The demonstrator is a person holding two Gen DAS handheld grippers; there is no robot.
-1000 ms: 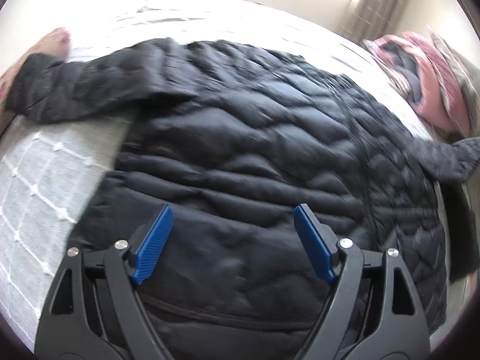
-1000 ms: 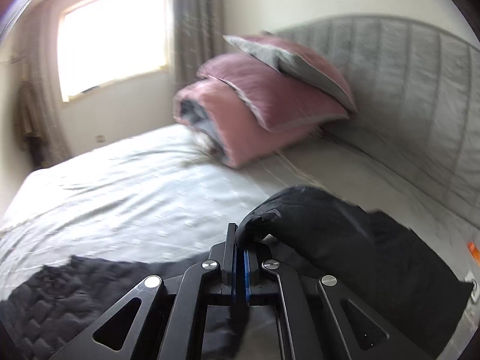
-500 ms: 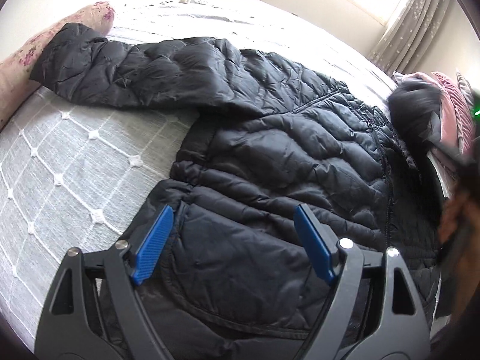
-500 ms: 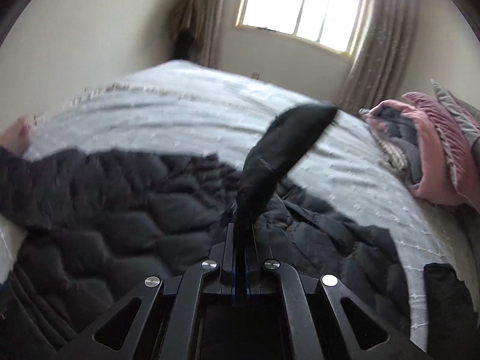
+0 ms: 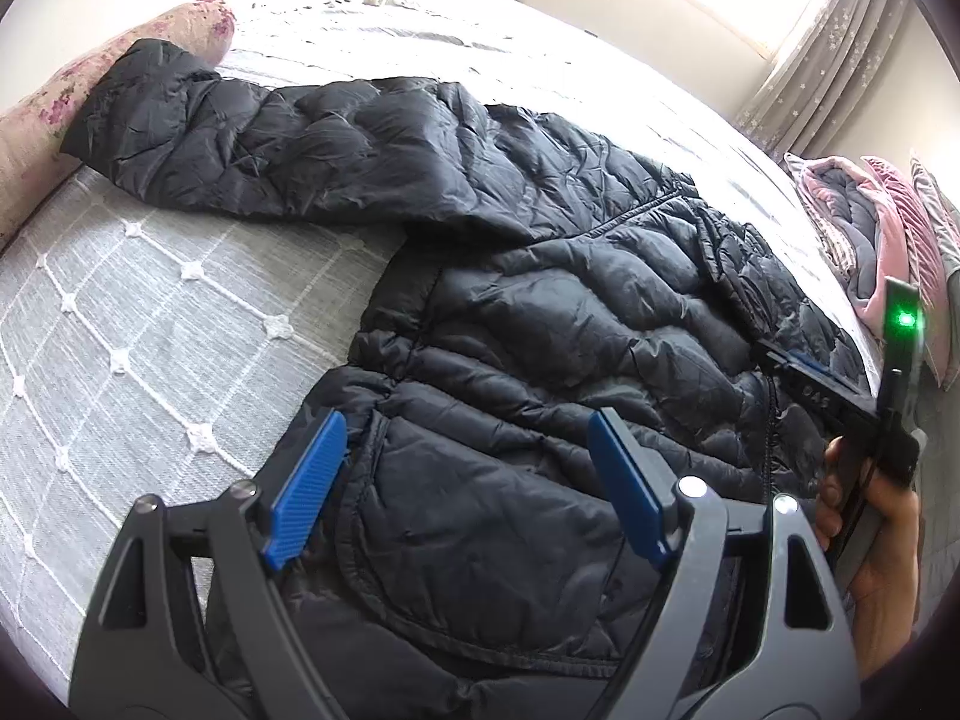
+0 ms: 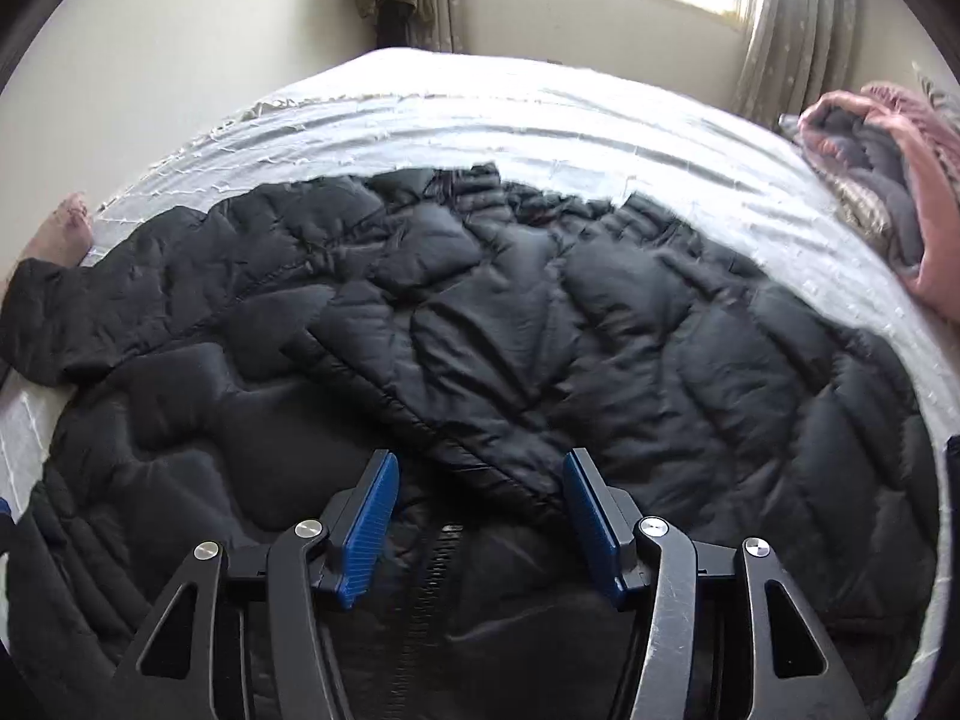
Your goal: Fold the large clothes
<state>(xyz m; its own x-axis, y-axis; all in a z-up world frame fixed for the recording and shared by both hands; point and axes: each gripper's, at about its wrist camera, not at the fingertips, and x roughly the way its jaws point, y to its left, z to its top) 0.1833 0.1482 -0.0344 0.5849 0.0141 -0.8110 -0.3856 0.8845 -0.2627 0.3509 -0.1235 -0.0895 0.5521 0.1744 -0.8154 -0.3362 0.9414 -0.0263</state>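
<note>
Jacket (image 5: 540, 312), black quilted: spread across grey bedspread (image 5: 150, 324), one sleeve (image 5: 228, 144) reaching the bed's edge by a floral cushion (image 5: 36, 138); bare cover beyond the collar. Left gripper (image 5: 462, 480): tilted downward over the hem, jaws wide, empty. Right gripper (image 6: 474, 510): angled down above the zip (hand (image 5: 870, 540) visible), jaws just opened; the sleeve previously pinched now lies folded across the front.
</note>
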